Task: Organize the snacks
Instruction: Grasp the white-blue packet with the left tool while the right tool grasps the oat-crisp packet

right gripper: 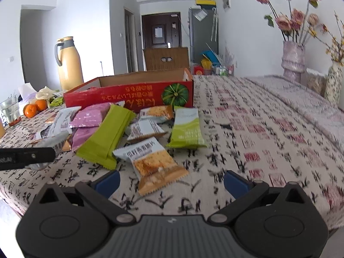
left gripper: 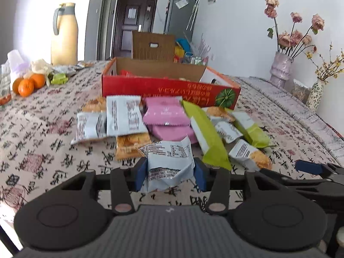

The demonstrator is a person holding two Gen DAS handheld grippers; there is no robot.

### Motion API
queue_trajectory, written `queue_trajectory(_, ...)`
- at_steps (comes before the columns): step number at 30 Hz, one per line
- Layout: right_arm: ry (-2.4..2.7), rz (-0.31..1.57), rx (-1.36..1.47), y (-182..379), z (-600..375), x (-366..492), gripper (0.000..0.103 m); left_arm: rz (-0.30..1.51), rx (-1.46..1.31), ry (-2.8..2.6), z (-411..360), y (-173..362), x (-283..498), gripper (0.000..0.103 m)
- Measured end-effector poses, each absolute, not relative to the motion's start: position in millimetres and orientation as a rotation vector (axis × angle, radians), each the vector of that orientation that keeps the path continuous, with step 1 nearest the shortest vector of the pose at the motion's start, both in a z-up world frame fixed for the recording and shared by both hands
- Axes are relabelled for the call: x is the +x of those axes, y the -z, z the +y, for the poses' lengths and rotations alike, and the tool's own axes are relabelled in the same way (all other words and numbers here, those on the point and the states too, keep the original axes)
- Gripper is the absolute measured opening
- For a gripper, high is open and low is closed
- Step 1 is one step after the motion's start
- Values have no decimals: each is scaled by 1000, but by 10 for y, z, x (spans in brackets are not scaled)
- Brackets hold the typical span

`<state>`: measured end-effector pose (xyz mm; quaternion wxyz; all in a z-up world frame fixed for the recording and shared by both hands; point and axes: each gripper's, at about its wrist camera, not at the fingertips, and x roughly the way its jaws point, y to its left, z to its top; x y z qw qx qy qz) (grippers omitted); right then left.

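A table [right gripper: 268,133] covered in a matte woven cloth, printed with black brush characters and faded pink blocks, fills both views. At its far side sits a shallow rectangular red cardboard box [left gripper: 163,90], glossy outside with a green pumpkin picture, raw brown corrugated board inside, its top open. Behind it to the left stands a tall, smooth cream thermos jug [left gripper: 64,36] with a grey handle; to the right is a ribbed pinkish vase [left gripper: 280,68] of dried roses.

In front of the box lies a loose heap of flat, crimp-edged foil snack packets: two long lime-green packets [right gripper: 105,137], two soft pink packets [left gripper: 165,112], and several white-and-orange cracker packets [right gripper: 154,163] (the nearest one lies just ahead of the right gripper, face up). Round, dimpled oranges [left gripper: 28,85] cluster at the left edge.

The left gripper [left gripper: 171,172] has its blue rubber pads clamped on a crinkled white cracker packet [left gripper: 169,161], which buckles between them at the near edge of the heap, lifted slightly off the cloth. The right gripper [right gripper: 172,182] hovers with its blue pads spread wide apart, nothing between them but cloth.
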<state>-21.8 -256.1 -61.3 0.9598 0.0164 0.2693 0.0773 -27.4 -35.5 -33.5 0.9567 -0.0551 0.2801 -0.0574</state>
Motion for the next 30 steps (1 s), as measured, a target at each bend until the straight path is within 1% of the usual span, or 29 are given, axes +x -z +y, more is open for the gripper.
queue_trajectory(1, -163, 544, 27, 612, -2543, -187, 98, 564, -111, 115, -355, 325, -272, 46)
queue_trajectory(3, -180, 551, 15, 622, -2503, -100, 90, 565, -111, 113, -351, 320, -265, 46)
queue_trajectory(4, -191, 556, 7, 635, -2475, -46, 87, 566, -111, 111, -345, 324, -263, 46)
queue_trajectory(8, -209, 584, -16, 703, -2409, 125, 73, 567, -114, 106, -319, 325, -252, 46)
queue_trajectory(10, -214, 577, -15, 716, -2403, 160, 70, 567, -114, 104, -302, 328, -250, 46)
queue_trajectory(12, -228, 572, -10, 708, -2402, 158, 53, 569, -116, 103, -289, 331, -243, 46)
queue_trajectory(15, -239, 569, -18, 702, -2393, 130, 44, 574, -120, 101, -280, 339, -224, 46)
queue_trajectory(21, -241, 562, -7, 689, -2400, 87, 41, 578, -121, 104, -277, 355, -204, 46)
queue_trajectory(30, -241, 514, 14, 568, -2441, -37, 41, 565, -129, 100, -242, 307, -186, 46)
